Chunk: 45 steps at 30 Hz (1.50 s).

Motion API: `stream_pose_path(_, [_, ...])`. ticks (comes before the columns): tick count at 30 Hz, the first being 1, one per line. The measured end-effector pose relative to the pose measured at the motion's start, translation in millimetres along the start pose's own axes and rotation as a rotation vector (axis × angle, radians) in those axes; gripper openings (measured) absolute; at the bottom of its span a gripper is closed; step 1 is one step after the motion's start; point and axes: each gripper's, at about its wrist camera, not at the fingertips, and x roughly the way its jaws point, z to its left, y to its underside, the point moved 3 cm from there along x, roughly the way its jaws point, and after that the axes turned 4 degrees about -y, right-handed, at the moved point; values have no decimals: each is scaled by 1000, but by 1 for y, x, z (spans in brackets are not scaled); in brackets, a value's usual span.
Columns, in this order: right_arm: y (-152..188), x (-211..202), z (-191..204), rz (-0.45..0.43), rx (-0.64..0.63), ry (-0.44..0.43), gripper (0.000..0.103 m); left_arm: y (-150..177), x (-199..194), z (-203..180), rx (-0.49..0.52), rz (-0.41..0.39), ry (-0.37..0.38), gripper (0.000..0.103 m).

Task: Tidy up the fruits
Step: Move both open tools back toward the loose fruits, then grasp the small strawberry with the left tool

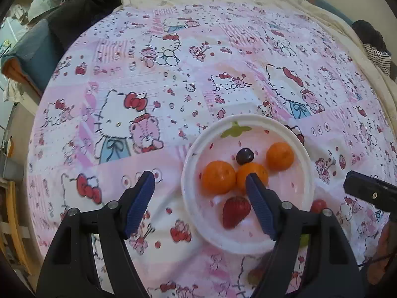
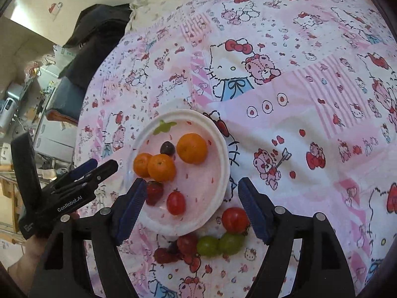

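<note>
Pink cartoon-print bedsheet (image 1: 173,79) covers the bed in the left wrist view, with a white plate (image 1: 196,213) resting on it. On the plate lie three oranges (image 1: 218,177), a dark grape (image 1: 245,156) and a strawberry (image 1: 234,211). The left gripper (image 1: 201,186) hangs over the plate's left side, jaws wide with nothing gripped; one finger overlaps the middle orange.

From the right wrist view, the same plate (image 2: 220,149) also carries a cherry tomato (image 2: 175,202). Just off its near rim on the sheet sit a red tomato (image 2: 234,219), two green grapes (image 2: 219,244) and some darker red fruit (image 2: 178,248). The right gripper (image 2: 192,188) hovers above the plate's near edge, jaws wide and empty.
</note>
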Motion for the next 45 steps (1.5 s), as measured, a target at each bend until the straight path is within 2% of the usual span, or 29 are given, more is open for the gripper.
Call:
stream_pose_path(2, [3,-7,2,-12,-4,-2,79,7,-9,4,-2,-9,-3,73])
stream_pose_path(6, [8,-23,7,-49,-15,6,93,23,-23,13,-17,-18,-2,73])
stream_pose_path(14, [26,-47,2,-72,24,-10,93,67,-36,25,3,-3,-18,73])
stream_pose_path(25, [64,-59,-14,-48,76,36,93,116,-20,-8,15,96,133,73])
stream_pose_path(30, [74,-57,-29,-33,107,68,93,130,-7,-44,133,126,210,73])
stream_pose_path(34, [76,-57,-34,-31,109,93,93,140,8,-71,274,130,228,73])
stream_pose_path(36, [75,-56,-37,-27,115,94,93,143,13,-77,334,114,211,73])
stream_pose_path(39, [74,-53,-38,-22,114,99,93,143,17,-83,412,79,235,73])
stream_pose_path(42, [73,-50,-38,-17,112,102,93,139,19,-83,458,91,275,72])
stream_pose_path(44, [73,-48,-38,-10,113,102,93,138,19,-82,488,97,304,69])
stream_pose_path(45, [73,-47,-38,-8,112,102,93,138,19,-83,504,93,307,57])
